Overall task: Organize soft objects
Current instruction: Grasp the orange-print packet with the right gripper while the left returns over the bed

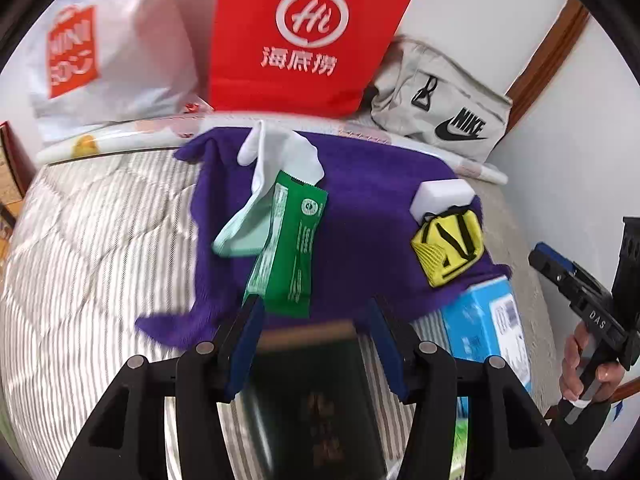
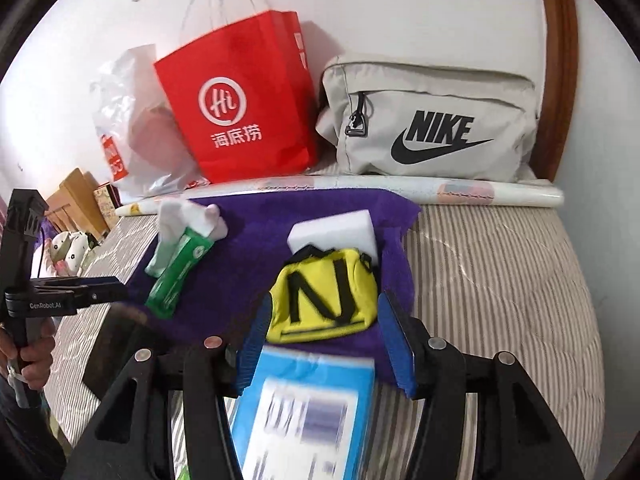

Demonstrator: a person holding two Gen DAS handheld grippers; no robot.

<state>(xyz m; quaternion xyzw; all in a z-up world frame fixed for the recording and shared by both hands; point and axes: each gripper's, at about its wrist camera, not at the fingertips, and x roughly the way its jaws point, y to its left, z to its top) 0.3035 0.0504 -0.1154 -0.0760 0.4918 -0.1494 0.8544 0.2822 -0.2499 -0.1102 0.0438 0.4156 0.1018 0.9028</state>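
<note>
While you hold both tools over the bed [image 2: 500,264], count what lies on the one purple cloth [image 1: 360,216]: one white glove [image 1: 280,152], one mint sock [image 1: 236,236], one green packet [image 1: 298,248], one white sponge [image 1: 444,196] and one yellow pouch [image 1: 448,250]. Three bags stand along the far edge: a white plastic one [image 1: 116,48], a red paper one [image 1: 304,36] and a grey one [image 2: 432,124]; their contents are hidden. Your left claw [image 1: 316,320] stands half open above a dark booklet [image 1: 308,392], gripping nothing. Your right claw [image 2: 324,336] is likewise half open over one blue box [image 2: 304,412], its pads apart from it.
</note>
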